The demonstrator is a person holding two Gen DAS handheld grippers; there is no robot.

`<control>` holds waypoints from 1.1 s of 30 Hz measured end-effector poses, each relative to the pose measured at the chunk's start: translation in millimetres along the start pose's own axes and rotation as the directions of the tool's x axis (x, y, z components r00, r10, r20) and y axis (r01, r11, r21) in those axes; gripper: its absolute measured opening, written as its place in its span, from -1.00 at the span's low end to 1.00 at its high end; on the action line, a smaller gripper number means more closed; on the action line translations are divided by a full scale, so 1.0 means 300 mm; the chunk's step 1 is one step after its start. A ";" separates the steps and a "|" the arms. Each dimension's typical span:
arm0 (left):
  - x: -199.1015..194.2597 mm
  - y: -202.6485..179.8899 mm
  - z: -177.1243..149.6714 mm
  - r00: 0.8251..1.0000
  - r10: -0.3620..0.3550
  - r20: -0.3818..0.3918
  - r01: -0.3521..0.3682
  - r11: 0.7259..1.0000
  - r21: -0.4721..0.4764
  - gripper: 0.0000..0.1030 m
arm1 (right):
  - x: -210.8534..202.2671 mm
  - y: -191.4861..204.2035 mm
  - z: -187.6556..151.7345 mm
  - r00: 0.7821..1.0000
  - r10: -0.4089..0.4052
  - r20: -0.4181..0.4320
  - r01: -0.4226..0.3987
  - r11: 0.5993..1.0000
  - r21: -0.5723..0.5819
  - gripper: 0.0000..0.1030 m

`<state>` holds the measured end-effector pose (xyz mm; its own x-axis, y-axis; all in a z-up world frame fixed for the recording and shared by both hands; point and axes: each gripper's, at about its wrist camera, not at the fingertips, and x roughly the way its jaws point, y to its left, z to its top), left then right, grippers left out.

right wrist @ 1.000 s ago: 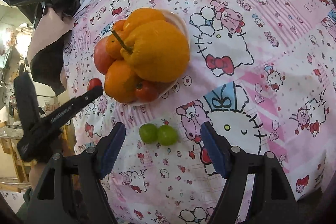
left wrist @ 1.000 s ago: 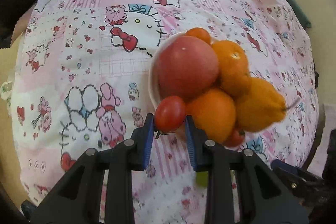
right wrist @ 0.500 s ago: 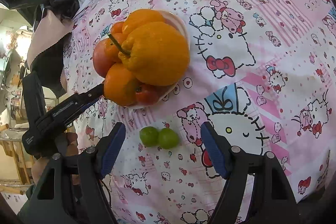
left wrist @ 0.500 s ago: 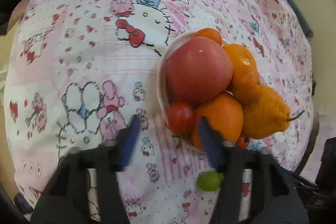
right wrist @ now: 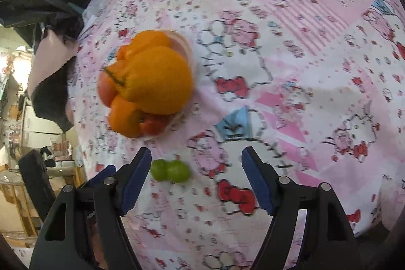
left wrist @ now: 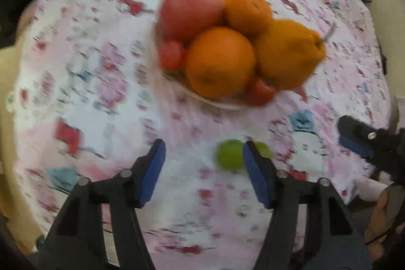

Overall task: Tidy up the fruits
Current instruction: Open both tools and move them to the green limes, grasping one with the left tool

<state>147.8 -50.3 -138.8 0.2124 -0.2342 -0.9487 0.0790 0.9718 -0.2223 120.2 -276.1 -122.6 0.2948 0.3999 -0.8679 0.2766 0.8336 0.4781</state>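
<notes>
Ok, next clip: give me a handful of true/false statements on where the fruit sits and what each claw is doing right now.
1. Two green grapes lie on the cloth, outside the plate. True.
2. The left claw grips a small tomato. False: nothing is between its jaws, which are closing; the small tomato sits on the plate.
3. The right claw is open above the cloth, with the grapes near its left finger. True.
4. The plate holds only oranges. False: a large red fruit and small tomatoes share it with them.
5. The tablecloth is plain white. False: it carries a pink cartoon print.
</notes>
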 end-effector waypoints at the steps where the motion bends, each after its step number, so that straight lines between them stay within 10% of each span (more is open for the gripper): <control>1: 0.015 -0.011 -0.001 1.000 -0.014 -0.013 0.014 1.000 -0.012 -0.06 | -0.001 -0.014 -0.004 1.000 -0.009 -0.001 0.009 1.000 0.004 0.49; 33: 0.148 -0.045 0.002 0.994 -0.040 -0.105 0.020 0.982 -0.190 -0.52 | -0.009 -0.052 -0.019 1.000 -0.001 -0.001 0.001 1.000 0.016 0.49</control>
<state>156.7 -73.8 -177.7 0.1060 -0.2690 -0.9573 -0.1035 0.9545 -0.2797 109.9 -288.0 -128.6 0.2931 0.3992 -0.8687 0.2919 0.8279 0.4790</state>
